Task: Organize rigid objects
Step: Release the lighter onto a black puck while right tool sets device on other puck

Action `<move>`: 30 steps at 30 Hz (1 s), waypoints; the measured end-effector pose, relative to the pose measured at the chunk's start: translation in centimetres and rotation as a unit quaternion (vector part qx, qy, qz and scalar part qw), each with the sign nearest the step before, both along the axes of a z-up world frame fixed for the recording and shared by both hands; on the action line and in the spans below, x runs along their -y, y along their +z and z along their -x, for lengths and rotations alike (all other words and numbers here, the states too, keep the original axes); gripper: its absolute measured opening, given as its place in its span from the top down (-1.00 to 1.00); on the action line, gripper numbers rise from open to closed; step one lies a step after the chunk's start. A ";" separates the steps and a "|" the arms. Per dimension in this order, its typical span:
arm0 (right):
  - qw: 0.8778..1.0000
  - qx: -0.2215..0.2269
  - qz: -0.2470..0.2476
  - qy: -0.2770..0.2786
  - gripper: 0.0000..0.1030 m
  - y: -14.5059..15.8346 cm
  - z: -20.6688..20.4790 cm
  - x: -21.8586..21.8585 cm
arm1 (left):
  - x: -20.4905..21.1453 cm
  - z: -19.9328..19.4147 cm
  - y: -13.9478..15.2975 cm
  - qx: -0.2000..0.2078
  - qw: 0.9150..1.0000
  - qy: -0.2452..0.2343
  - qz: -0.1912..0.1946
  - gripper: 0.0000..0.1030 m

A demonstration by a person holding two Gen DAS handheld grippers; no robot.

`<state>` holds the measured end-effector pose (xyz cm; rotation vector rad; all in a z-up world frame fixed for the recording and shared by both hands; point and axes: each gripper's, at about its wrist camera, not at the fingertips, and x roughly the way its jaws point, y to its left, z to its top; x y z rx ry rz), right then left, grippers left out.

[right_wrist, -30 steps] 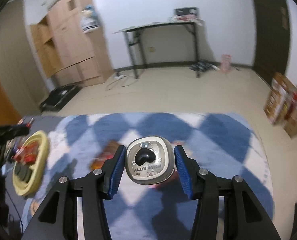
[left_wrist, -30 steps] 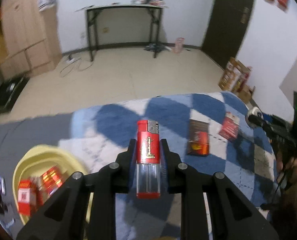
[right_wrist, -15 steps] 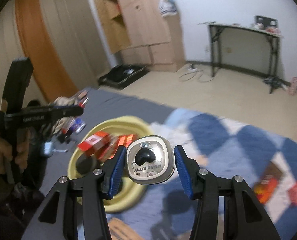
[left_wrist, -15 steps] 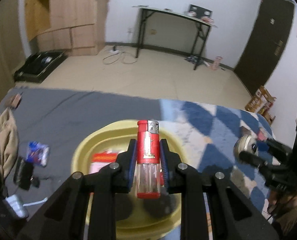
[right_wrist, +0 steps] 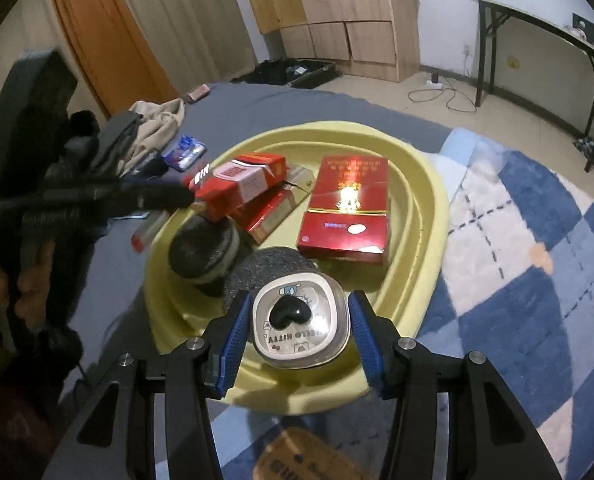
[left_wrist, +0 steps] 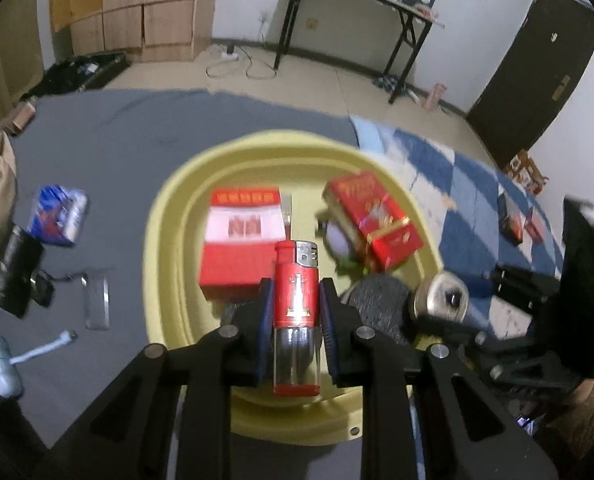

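Left wrist: your left gripper [left_wrist: 296,312] is clenched on the red lighter [left_wrist: 296,300] — above the yellow basin [left_wrist: 165,216].

Right wrist: your right gripper [right_wrist: 299,330] grasps the silver case [right_wrist: 297,326] — over the basin's near rim.

A red lighter [left_wrist: 296,304] with a clear lower half is held upright above a yellow basin [right_wrist: 425,188]. A rounded silver case [right_wrist: 299,326] with a black heart is held over its near rim. 2 red packs [right_wrist: 347,208] and dark round items are seen lying inside.
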<state>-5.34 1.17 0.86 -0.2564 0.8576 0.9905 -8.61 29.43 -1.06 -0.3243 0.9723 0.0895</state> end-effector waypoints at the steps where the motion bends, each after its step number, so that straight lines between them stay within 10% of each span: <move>1: 1.000 -0.003 -0.008 -0.003 0.05 0.4 -0.2 -0.2 | -0.1 -0.2 -0.5 -0.003 1.000 0.001 0.003 0.53; 19: 1.000 0.017 -0.022 0.012 0.03 -2.1 1.5 -5.5 | -1.0 -1.1 -2.5 0.009 1.000 0.006 0.026 0.74; 21: 1.000 0.013 -0.018 0.010 -0.11 -2.5 1.5 -5.4 | -1.2 -1.1 -2.3 0.010 1.000 0.011 0.028 0.60; 25: 0.999 0.017 -0.035 0.007 -0.68 -1.8 1.8 -4.9 | -1.4 -1.0 -0.9 0.035 0.999 0.025 0.028 -0.76; 30: 0.997 0.030 -0.075 -0.015 -0.99 0.7 2.4 -2.4 | -0.9 -1.9 2.1 0.058 0.997 0.035 0.030 -1.00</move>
